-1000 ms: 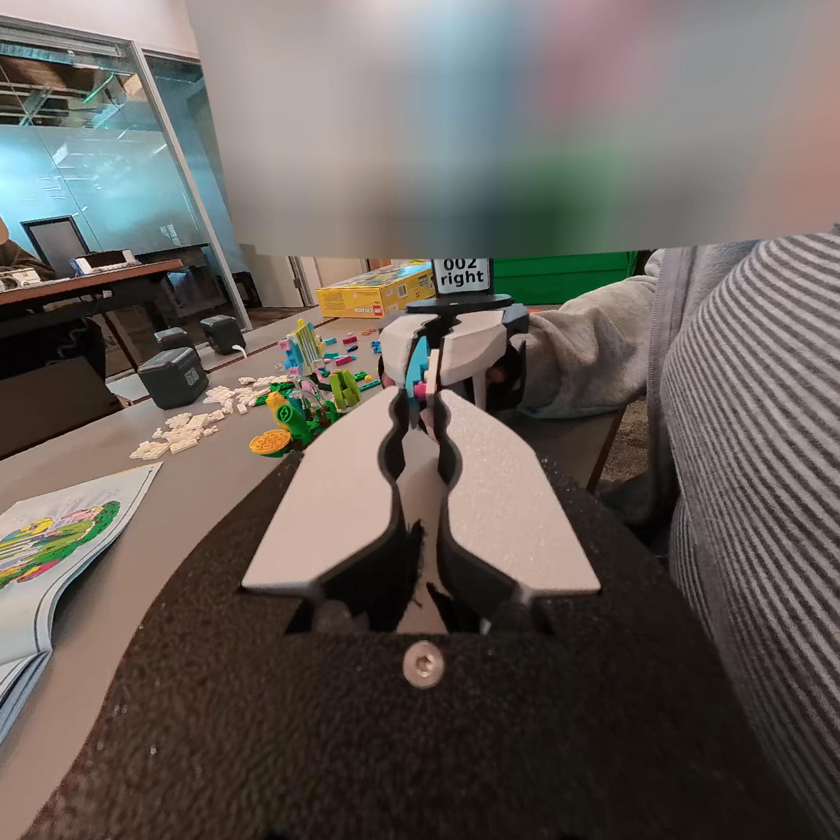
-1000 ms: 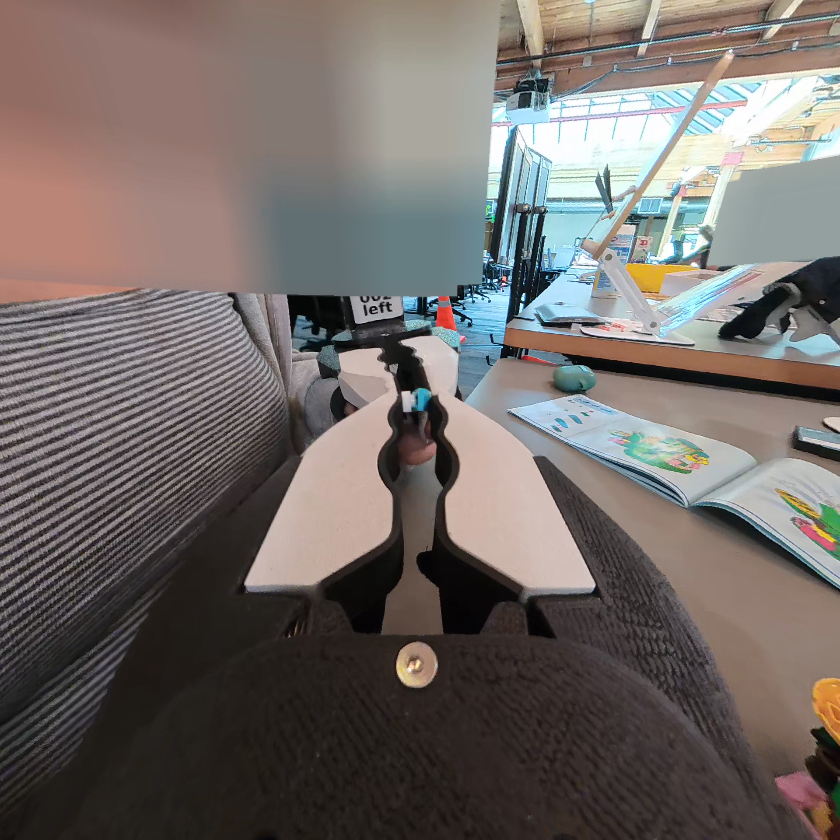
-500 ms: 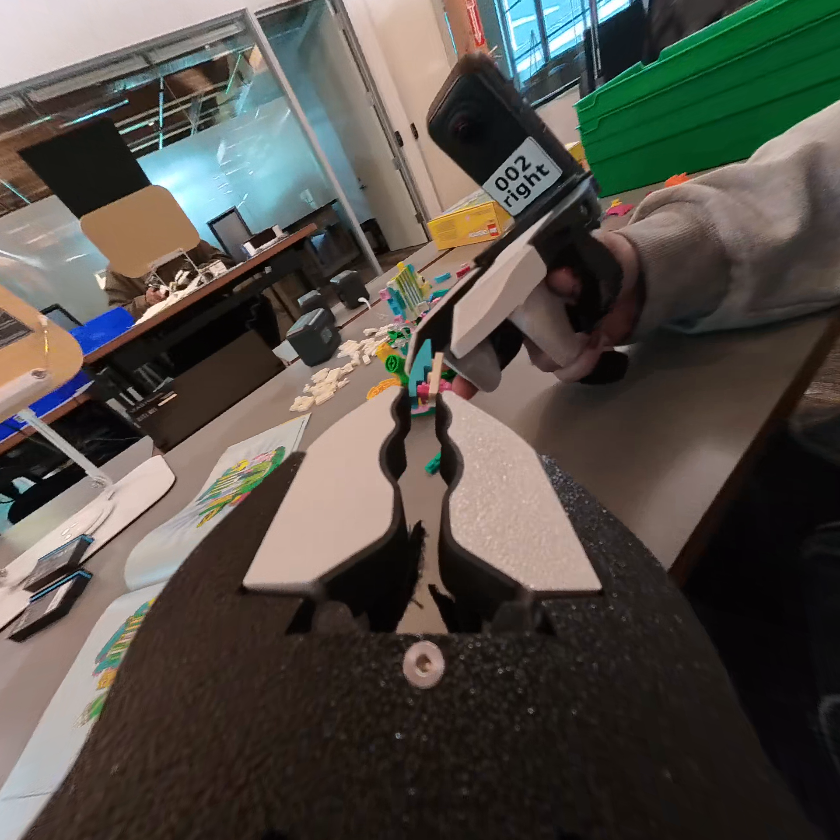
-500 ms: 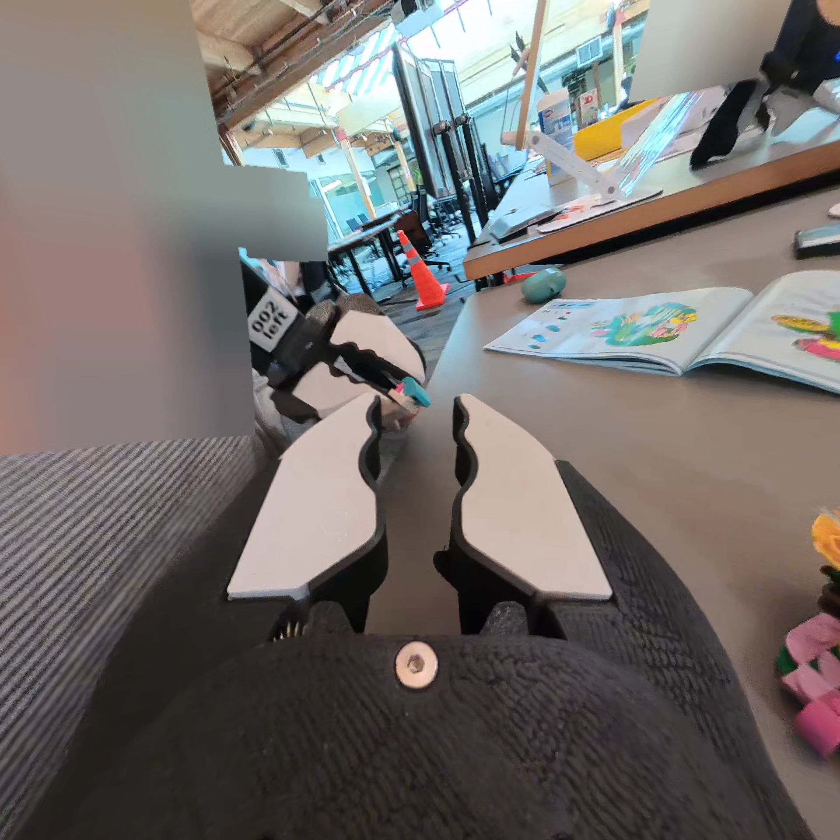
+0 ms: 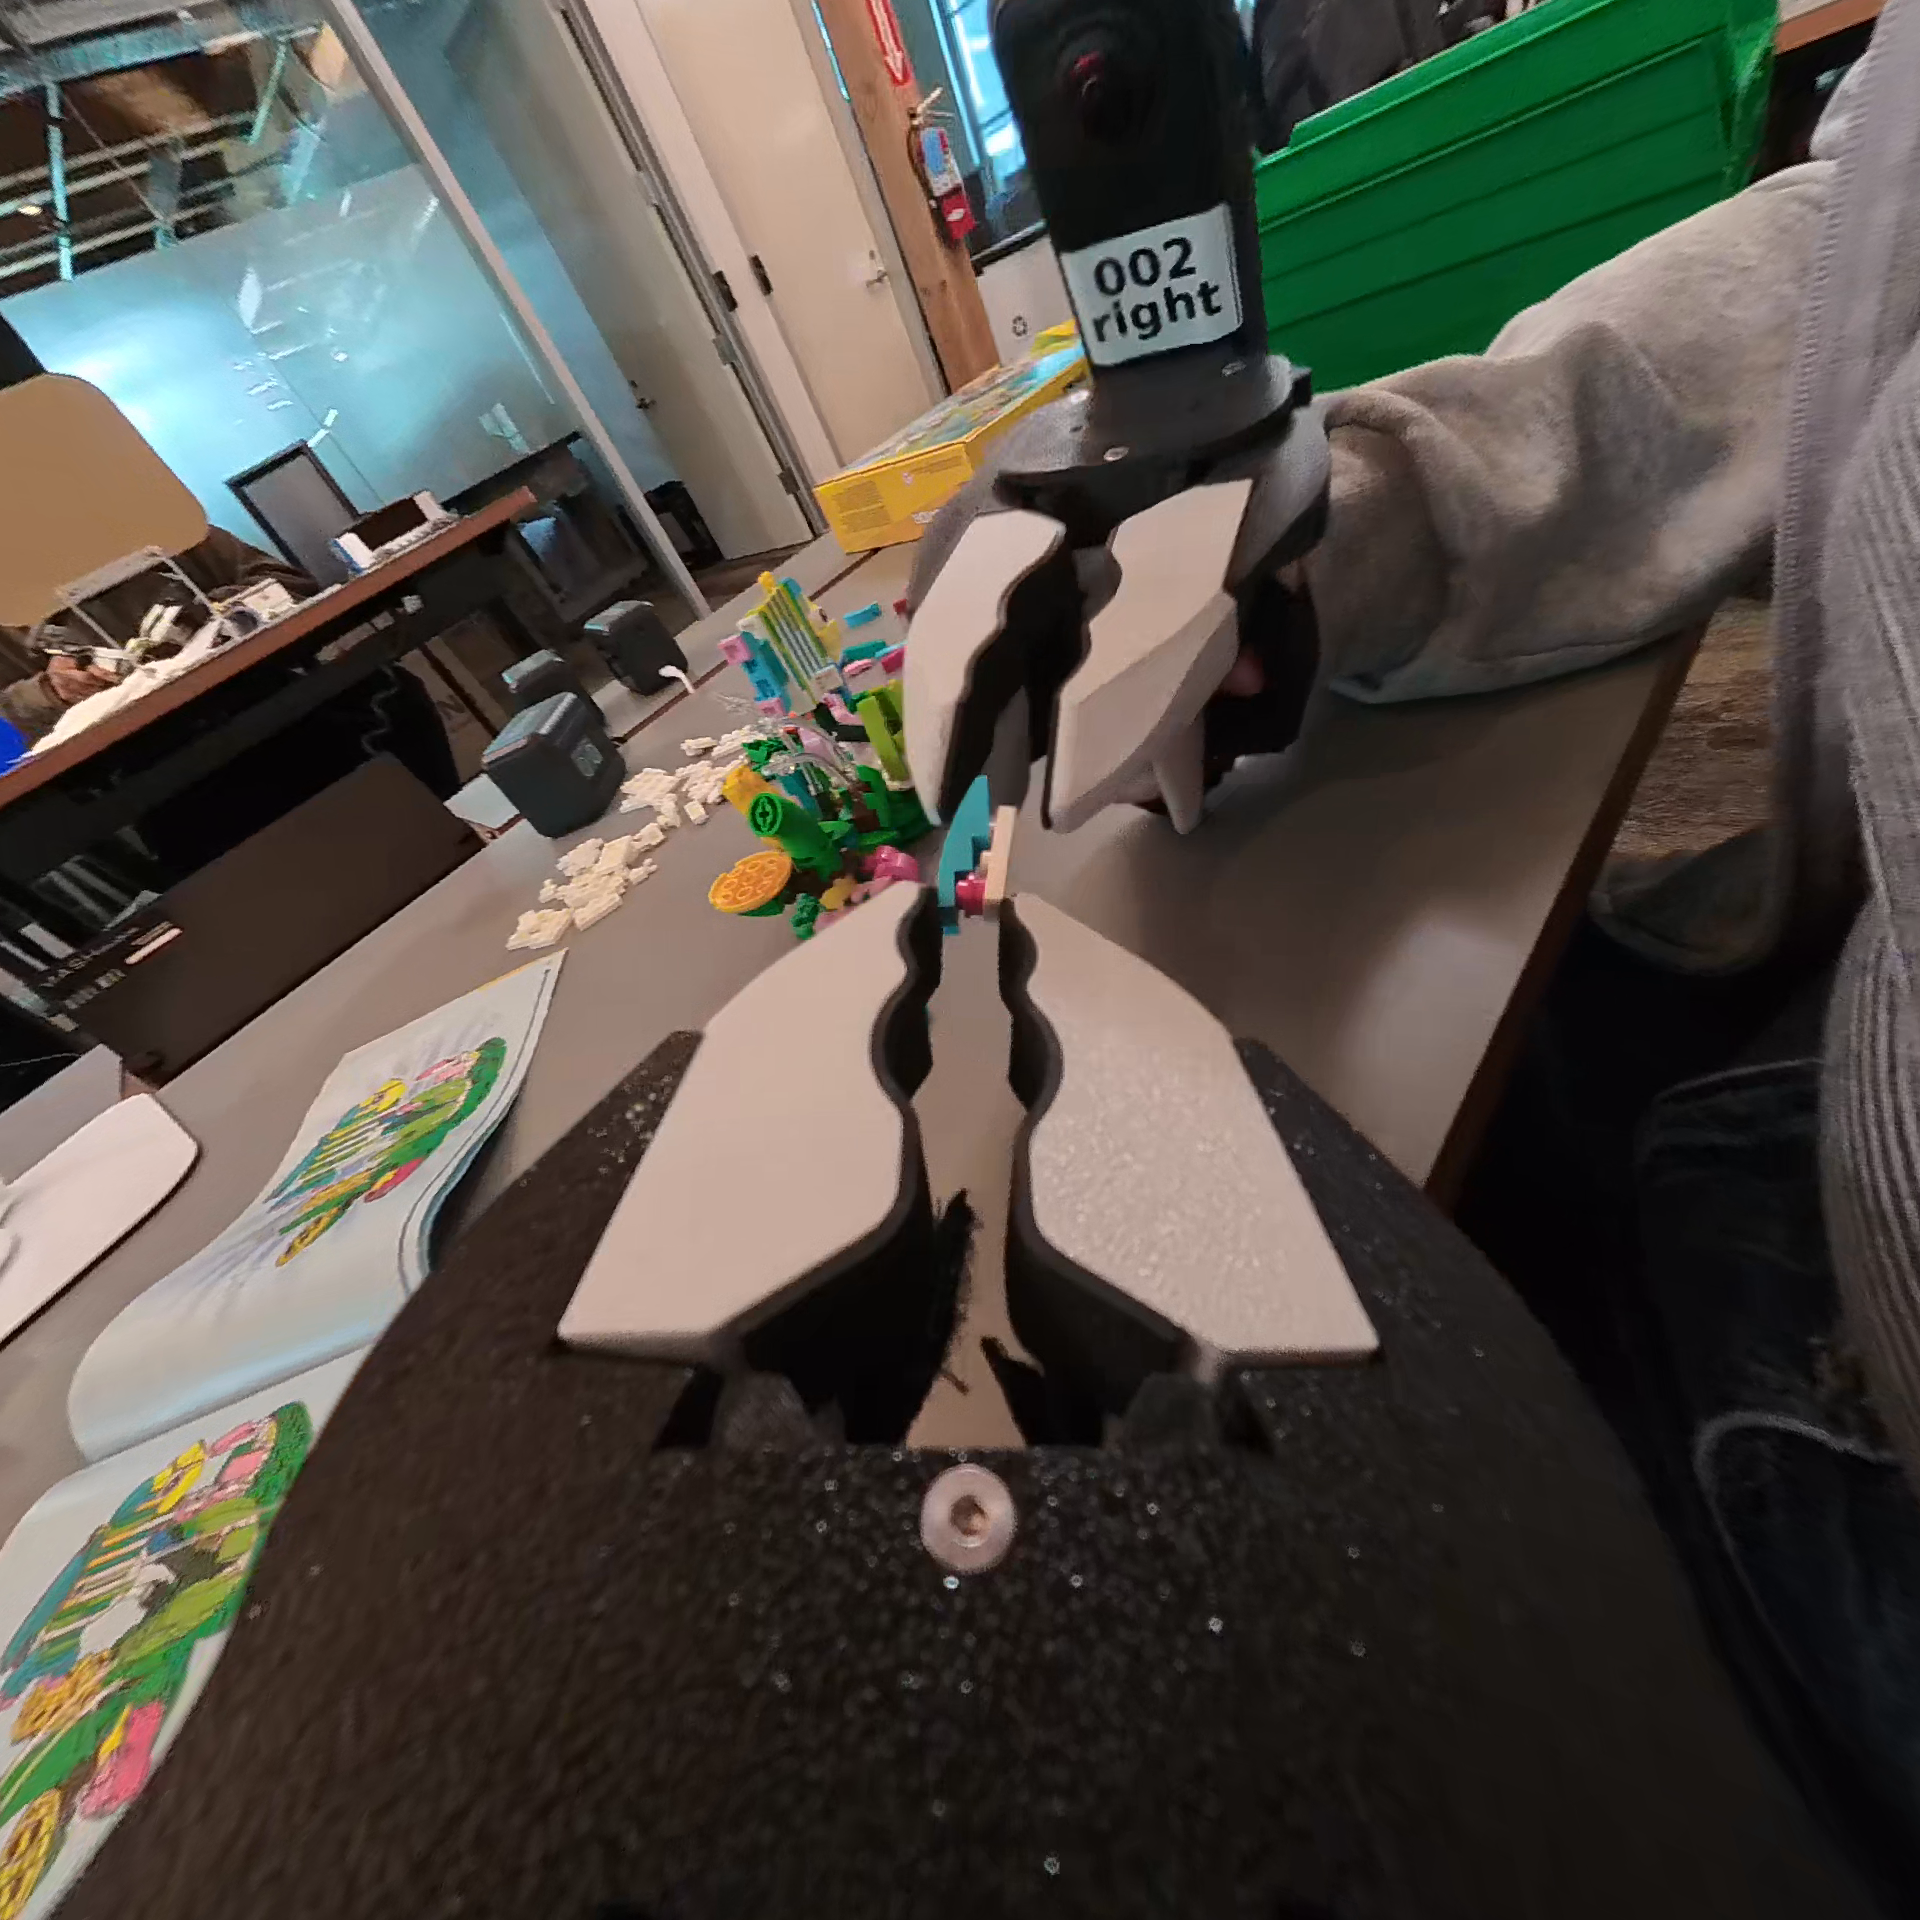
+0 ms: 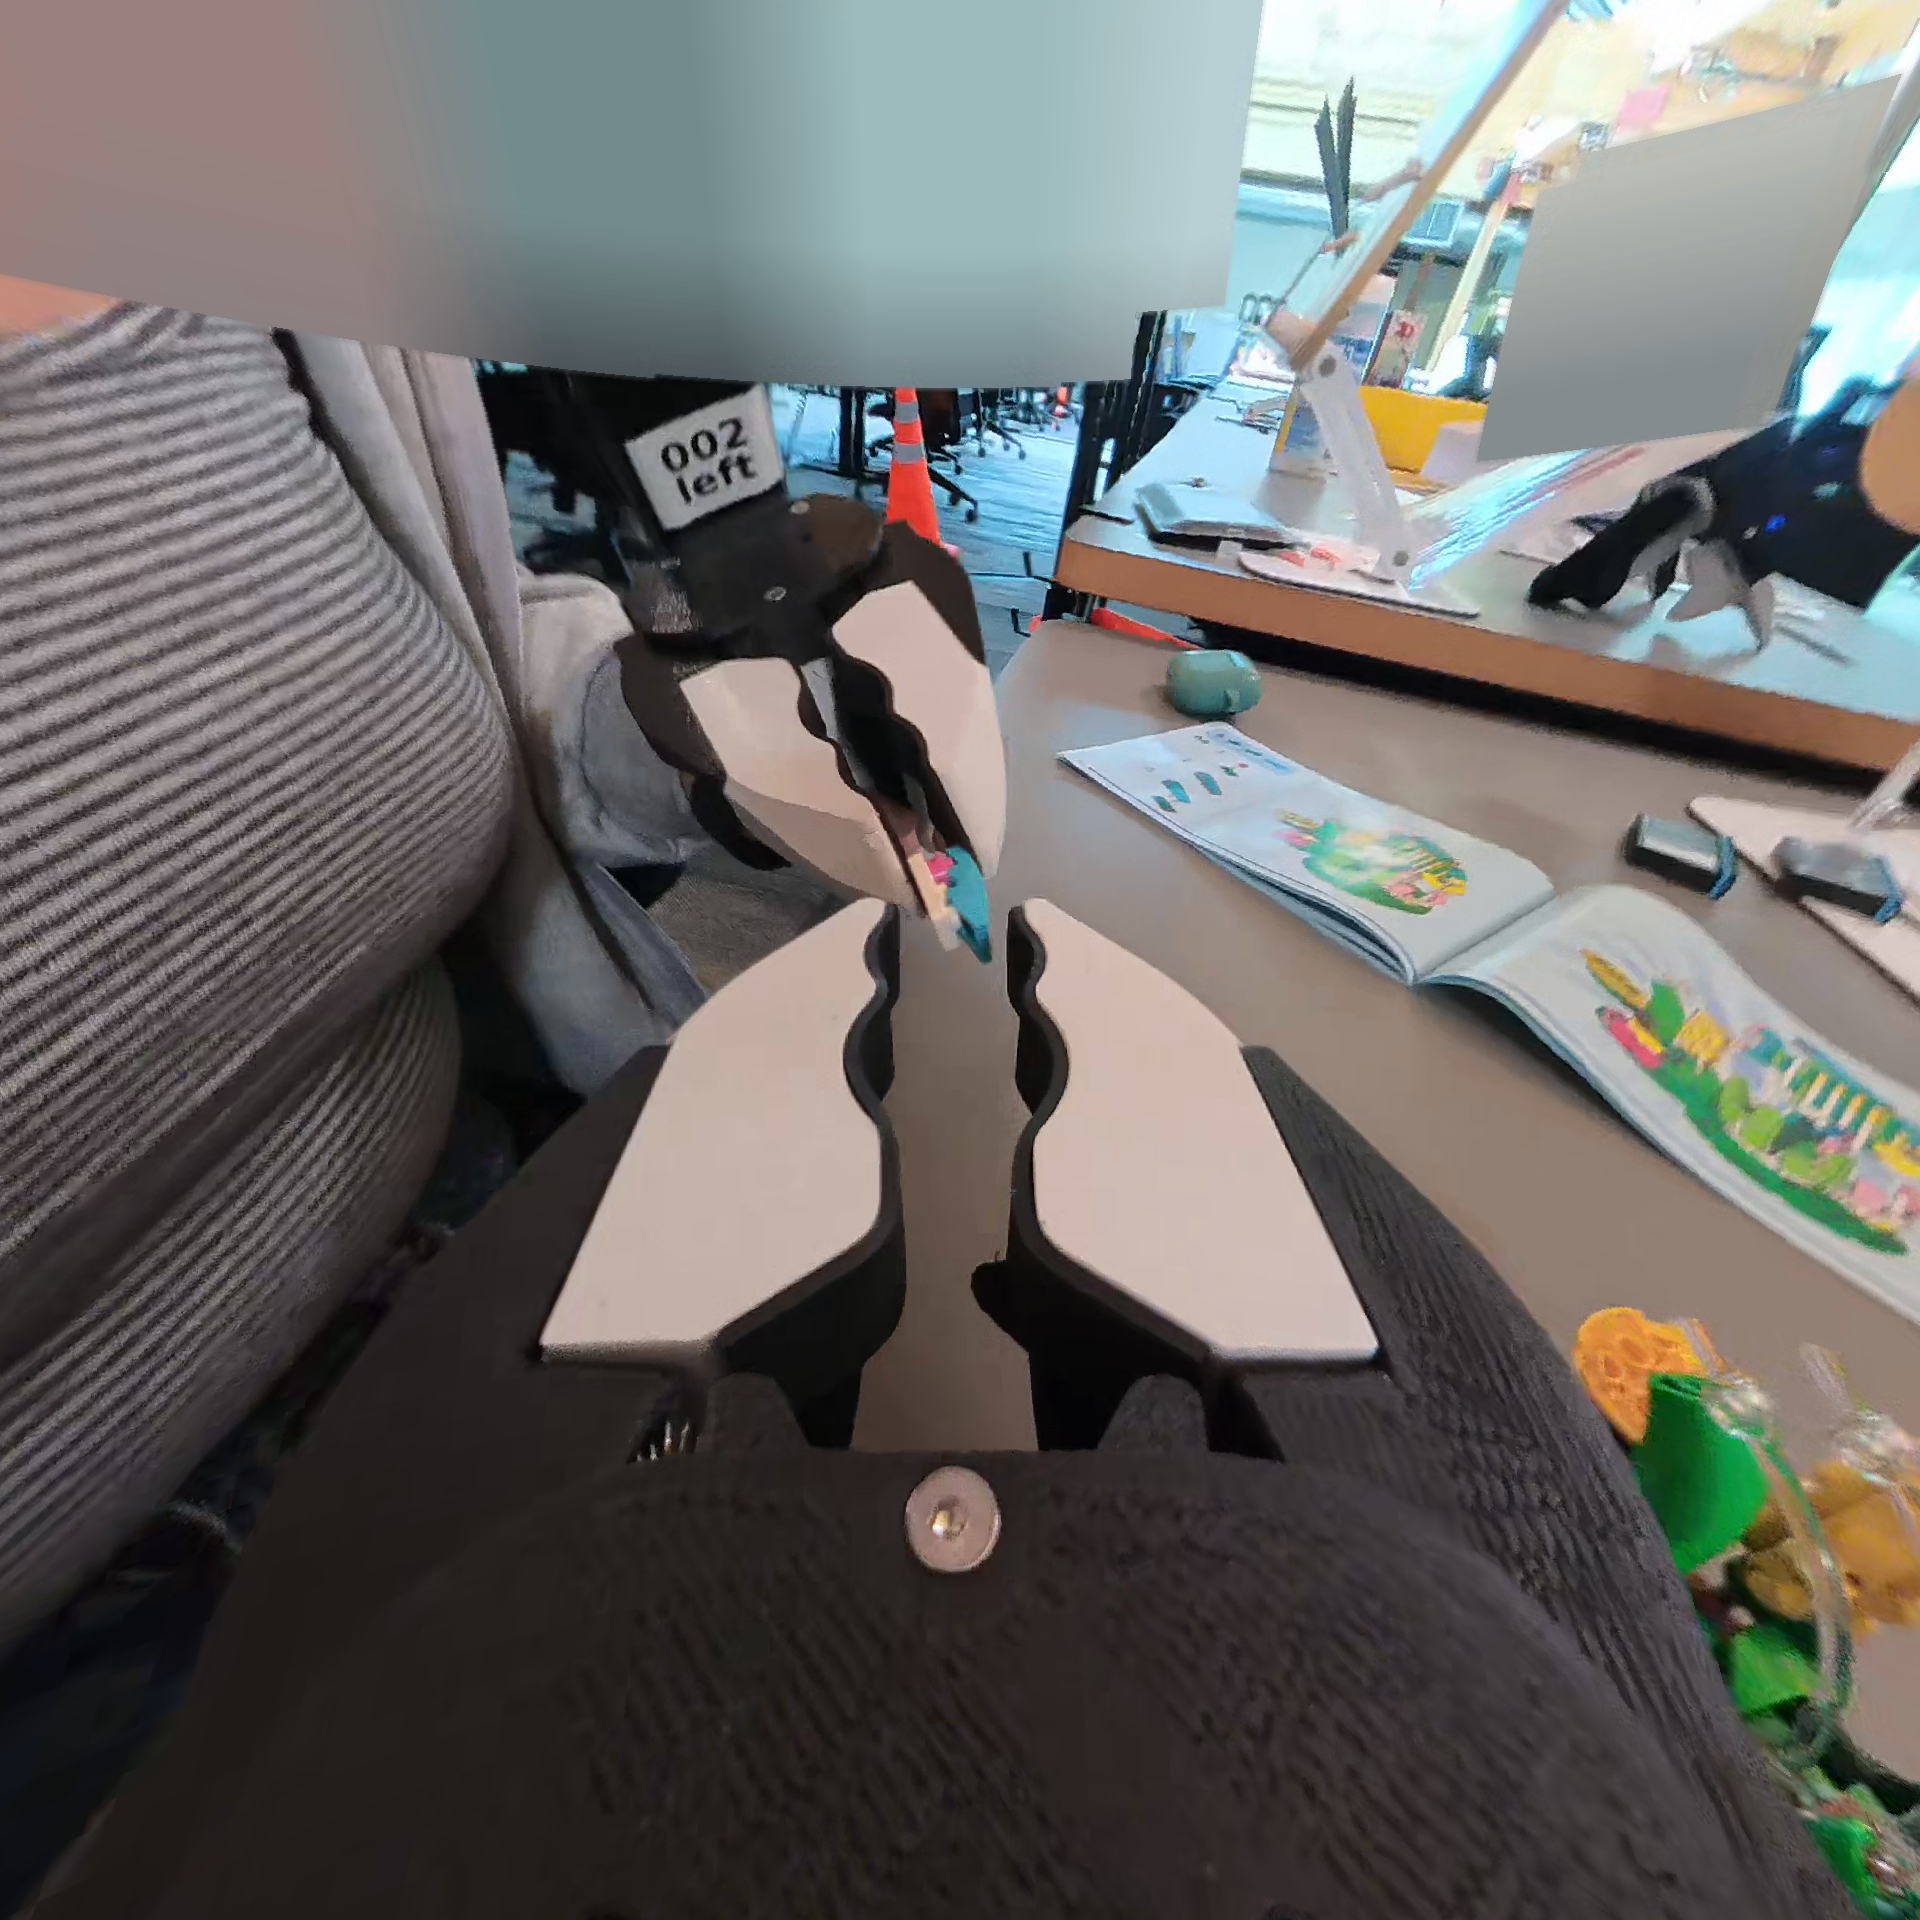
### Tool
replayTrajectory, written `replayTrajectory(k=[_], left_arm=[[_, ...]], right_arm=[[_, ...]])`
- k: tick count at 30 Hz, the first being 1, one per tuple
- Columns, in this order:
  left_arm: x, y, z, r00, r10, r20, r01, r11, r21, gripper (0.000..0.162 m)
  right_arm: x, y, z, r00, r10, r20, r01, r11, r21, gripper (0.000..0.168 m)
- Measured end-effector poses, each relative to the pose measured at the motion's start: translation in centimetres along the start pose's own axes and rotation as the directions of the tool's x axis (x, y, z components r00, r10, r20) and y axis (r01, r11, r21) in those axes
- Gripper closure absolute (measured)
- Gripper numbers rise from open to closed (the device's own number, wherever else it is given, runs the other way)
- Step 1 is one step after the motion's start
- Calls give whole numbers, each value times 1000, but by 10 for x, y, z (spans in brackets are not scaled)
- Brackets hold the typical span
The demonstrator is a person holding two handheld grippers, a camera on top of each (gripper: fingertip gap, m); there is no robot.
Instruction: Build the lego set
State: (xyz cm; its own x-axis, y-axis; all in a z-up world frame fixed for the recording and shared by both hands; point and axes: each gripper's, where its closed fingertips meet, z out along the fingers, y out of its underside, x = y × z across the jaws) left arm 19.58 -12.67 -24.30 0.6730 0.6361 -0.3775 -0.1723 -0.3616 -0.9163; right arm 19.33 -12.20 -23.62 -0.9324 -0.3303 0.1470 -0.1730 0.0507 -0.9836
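Note:
My left gripper (image 5: 968, 899) is shut on a small lego assembly (image 5: 964, 857) of teal, pink and white pieces, held above the table near its front edge. The right wrist view shows this gripper (image 6: 951, 878) and the assembly (image 6: 966, 909) pointing toward my right gripper. My right gripper (image 6: 951, 912) is open, and its fingertips stand on either side of the assembly's end without gripping it. It appears in the left wrist view (image 5: 994, 818), pointing down just above the assembly. A green and yellow flower build (image 5: 810, 821) stands on the table behind.
An open instruction booklet (image 5: 395, 1122) lies left; it also shows in the right wrist view (image 6: 1351, 862). Loose white pieces (image 5: 613, 873), two black boxes (image 5: 551, 758), a tall colourful build (image 5: 790, 644) and a yellow box (image 5: 935, 478) sit farther back. The table edge (image 5: 1538, 935) is at right. Only a small space, under 4 cm, lies between the two pairs of fingers. The right tips stand about 15 centimetres off the tall colourful build (image 5: 790, 644).
A second ago both grippers were shut on the assembly. The right gripper opened and swung away; now it faces the assembly again, open. The left gripper kept its hold.

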Motion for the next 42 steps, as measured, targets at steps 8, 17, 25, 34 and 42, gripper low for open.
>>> replayTrajectory(k=[8,17,25,34,42], left_arm=[[15,2,3,994,-24,-103,23,1000,-10,152],[17,-7,-1,977,-124,-175,135,989,57,151],[12,-13,-4,967,-183,-176,202,975,97,152],[5,-17,-3,971,-205,-121,221,966,136,145],[10,-17,-3,966,-203,-159,224,966,126,149]], right_arm=[[-11,9,4,985,-172,17,173,983,-67,158],[-16,1,3,980,-196,32,197,980,-30,159],[-12,-5,5,974,-226,-31,226,974,-1,159],[-11,-10,5,975,-215,-54,217,976,23,159],[-13,-6,6,974,-223,-39,223,975,-1,159]])
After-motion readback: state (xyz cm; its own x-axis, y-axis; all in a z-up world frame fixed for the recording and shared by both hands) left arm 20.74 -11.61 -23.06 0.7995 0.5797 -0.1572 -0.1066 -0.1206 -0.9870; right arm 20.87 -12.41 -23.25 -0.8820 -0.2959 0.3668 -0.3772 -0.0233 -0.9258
